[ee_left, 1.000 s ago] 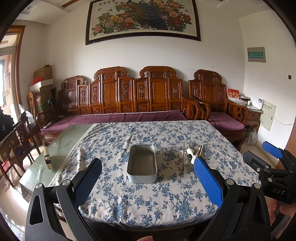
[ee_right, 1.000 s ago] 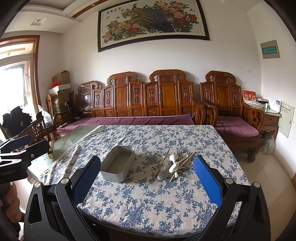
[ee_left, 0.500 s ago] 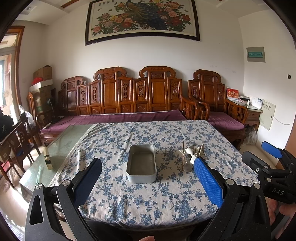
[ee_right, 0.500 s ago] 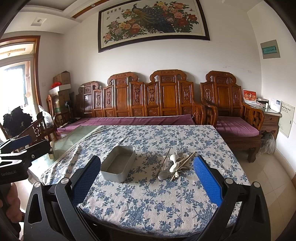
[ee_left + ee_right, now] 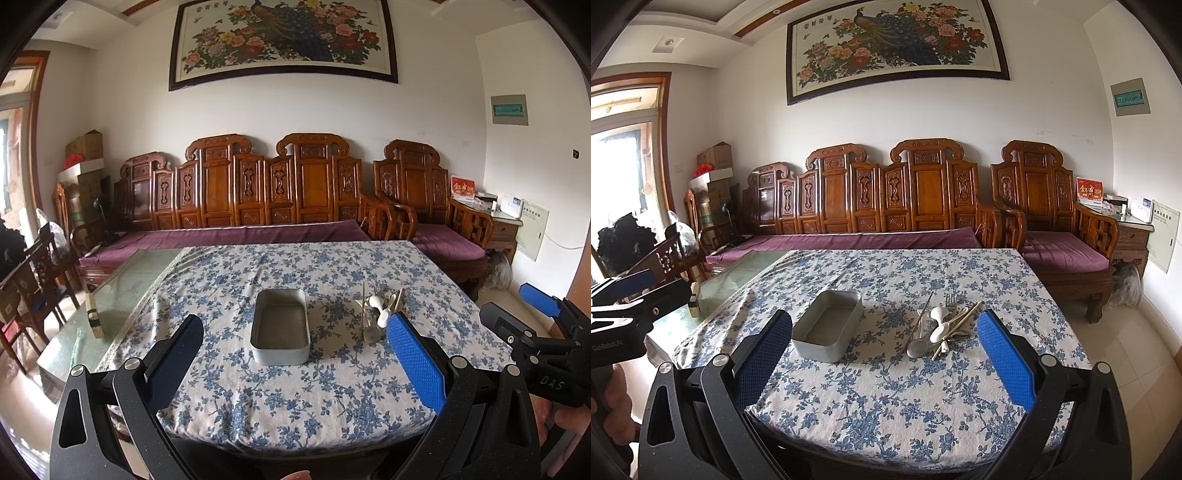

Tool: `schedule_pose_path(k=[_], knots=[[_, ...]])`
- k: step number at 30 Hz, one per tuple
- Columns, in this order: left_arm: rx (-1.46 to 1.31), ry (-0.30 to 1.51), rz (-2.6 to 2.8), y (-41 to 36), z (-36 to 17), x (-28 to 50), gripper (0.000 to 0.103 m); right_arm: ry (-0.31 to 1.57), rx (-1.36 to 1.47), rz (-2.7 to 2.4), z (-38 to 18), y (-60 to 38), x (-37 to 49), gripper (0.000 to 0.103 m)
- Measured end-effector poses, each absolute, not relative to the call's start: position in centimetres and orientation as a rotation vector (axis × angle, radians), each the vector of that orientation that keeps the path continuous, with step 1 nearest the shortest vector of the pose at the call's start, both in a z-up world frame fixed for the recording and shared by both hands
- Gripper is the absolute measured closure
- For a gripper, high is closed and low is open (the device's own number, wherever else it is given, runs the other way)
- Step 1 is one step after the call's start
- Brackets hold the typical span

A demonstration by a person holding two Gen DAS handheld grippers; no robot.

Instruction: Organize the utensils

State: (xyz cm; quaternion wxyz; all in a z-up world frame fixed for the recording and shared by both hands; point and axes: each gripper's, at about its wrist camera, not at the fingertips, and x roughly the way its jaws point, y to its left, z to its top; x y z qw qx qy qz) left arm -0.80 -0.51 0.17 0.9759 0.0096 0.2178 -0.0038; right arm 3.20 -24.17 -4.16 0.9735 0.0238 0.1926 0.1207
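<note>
**Spoons and sticks wait by the tin**

The utensils [image 5: 940,326] lie in a messy pile on the counter [image 5: 886,387], just to the right of the empty metal tin [image 5: 827,325]. Nothing is in the tin yet. The right gripper [image 5: 884,349] is wide apart and holds nothing. The left gripper [image 5: 295,358] is wide apart too. A good way, I think: reach slowly, pinch one piece only, and lift it straight up.
</note>
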Motion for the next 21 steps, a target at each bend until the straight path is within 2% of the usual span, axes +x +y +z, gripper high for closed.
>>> schedule_pose_path(k=[11,21], knots=[[0.018,0.459,-0.014,-0.4,-0.2,0.2,0.006,0.398,0.050,0.241,-4.5,-23.9,3.4,0.002],[0.030,0.561,-0.021,-0.5,-3.6,3.7,0.006,0.453,0.064,0.237,-6.8,-24.7,5.8,0.002]])
